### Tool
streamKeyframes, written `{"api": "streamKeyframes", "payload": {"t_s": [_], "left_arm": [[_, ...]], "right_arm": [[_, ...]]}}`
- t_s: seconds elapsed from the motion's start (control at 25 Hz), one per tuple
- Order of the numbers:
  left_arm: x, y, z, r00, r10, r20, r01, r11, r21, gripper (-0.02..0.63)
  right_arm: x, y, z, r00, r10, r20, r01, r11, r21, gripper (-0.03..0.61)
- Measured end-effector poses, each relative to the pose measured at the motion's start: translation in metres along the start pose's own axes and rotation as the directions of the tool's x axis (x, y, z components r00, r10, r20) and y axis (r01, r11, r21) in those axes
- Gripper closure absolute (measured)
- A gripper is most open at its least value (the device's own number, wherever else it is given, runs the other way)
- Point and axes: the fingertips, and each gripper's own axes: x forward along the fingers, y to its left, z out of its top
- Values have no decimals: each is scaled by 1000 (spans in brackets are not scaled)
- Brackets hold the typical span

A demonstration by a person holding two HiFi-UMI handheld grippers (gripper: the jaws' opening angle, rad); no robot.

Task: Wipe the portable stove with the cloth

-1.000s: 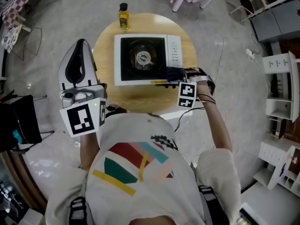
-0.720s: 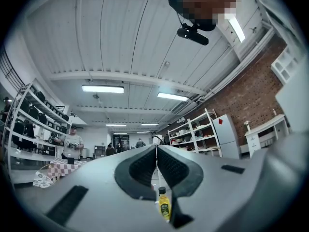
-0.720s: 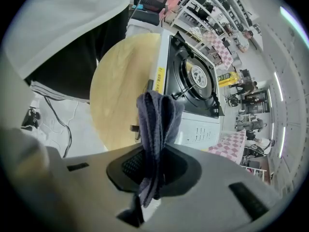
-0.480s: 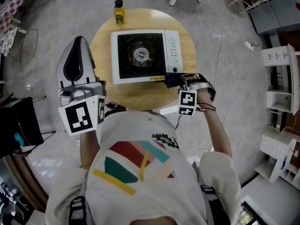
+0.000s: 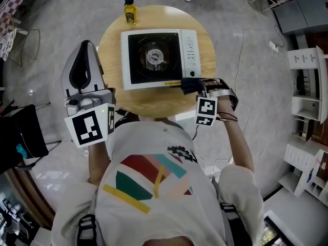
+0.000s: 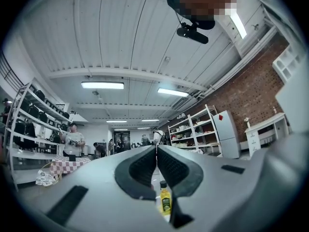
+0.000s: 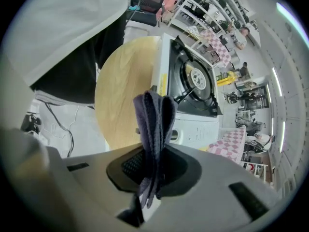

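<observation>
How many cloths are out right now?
1: the cloth, held in the right gripper by the stove's near right corner. None other visible; more could lie outside the views.

Bright, even indoor light. Ceiling tube lamps (image 6: 102,85) slightly blown out, left-centre of left gripper view. Pale glare on glossy floor (image 5: 46,173), head view lower left. Strong fisheye bending, black vignette corners (both gripper views). Near the lens the left gripper (image 6: 156,151) looks soft.

A large workshop-like hall: beyond the round wooden table (image 5: 148,104) stand checkered-cloth tables (image 6: 65,166), open shelving racks (image 6: 195,129) and a brick wall (image 6: 241,95).
</observation>
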Motion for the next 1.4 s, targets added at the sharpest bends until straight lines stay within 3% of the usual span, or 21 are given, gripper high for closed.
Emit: {"api": "streamKeyframes", "payload": {"t_s": [0.12, 0.36, 0.52, 0.68, 1.04, 1.4], "left_arm": [[-2, 7, -7, 1000, 15, -14, -15, 1000, -4, 606], [-13, 32, -19, 997, 69, -41, -70, 997, -27, 606], [-19, 52, -32, 990, 121, -73, -123, 992, -29, 606], [-26, 67, -42, 982, 163, -92, -163, 987, 11, 606], [-32, 86, -50, 971, 214, -108, -214, 977, 9, 606], [-21, 73, -50, 978, 177, -106, -178, 984, 5, 606]], "right_arm": [[-23, -17, 34, 997, -25, 68, 21, 998, 51, 546], [-49, -44, 162, 954, -52, 296, 6, 988, 157, 546], [-55, -56, 240, 926, -13, 378, -43, 989, 141, 546], [-55, -51, 291, 909, 51, 413, -94, 992, 84, 546], [-30, -38, 313, 923, 81, 376, -110, 992, 58, 546], [-30, -43, 301, 927, 40, 374, -81, 992, 94, 546]]}}
